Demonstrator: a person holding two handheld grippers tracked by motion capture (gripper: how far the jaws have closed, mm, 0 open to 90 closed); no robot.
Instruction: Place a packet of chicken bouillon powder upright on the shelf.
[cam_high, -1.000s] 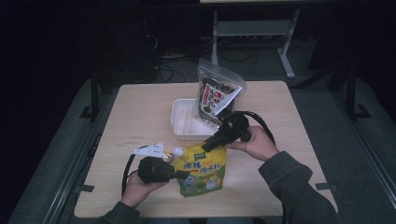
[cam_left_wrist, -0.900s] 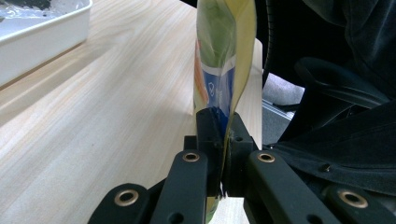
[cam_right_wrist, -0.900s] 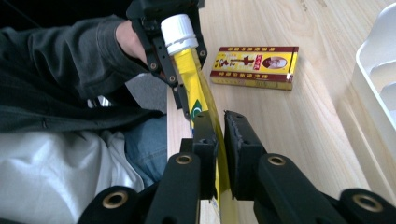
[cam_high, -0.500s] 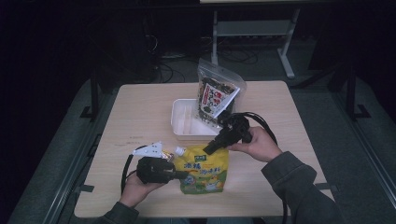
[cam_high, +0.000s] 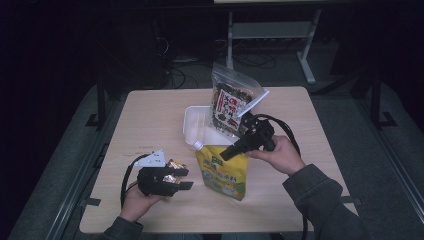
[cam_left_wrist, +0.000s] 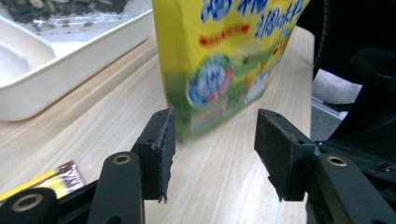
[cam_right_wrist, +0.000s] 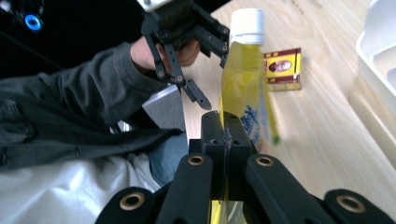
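The yellow pouch (cam_high: 222, 171) stood upright near the front middle of the desk (cam_high: 150, 120), its white spout cap (cam_high: 198, 145) at the upper left corner and its base towards the person. The pouch was pinched at its upper right edge by the right tool (cam_high: 226, 155), whose jaws were clenched flat on the film, as seen in the right gripper view, where the yellow edge (cam_right_wrist: 236, 112) ran straight into the shut jaws. The left tool (cam_high: 182, 178) was held just beside the pouch's left side; its jaws had just been opening and stood parted with nothing between them, the pouch's printed face (cam_left_wrist: 224, 60) being ahead of the pads and clear of them. A small wrapped sweet (cam_high: 173, 164) lay on the desk close to the left tool. Behind the pouch a white tray (cam_high: 192, 125) was set, and a clear bag of dark snack (cam_high: 231, 102) leaned over the tray's far side.

The step in hand was judged to be a handover of support: the pouch had been let go by the left tool and was being carried by the right one alone. What the pouch was meant for could not be told; the tray behind seemed the likely goal. For the next move, a firm pinch by the right tool would be called for while the pouch was lifted, since the soft film could slip or fold. If the cap was to be opened, the left tool would need to be brought up to it and closed squarely on it.
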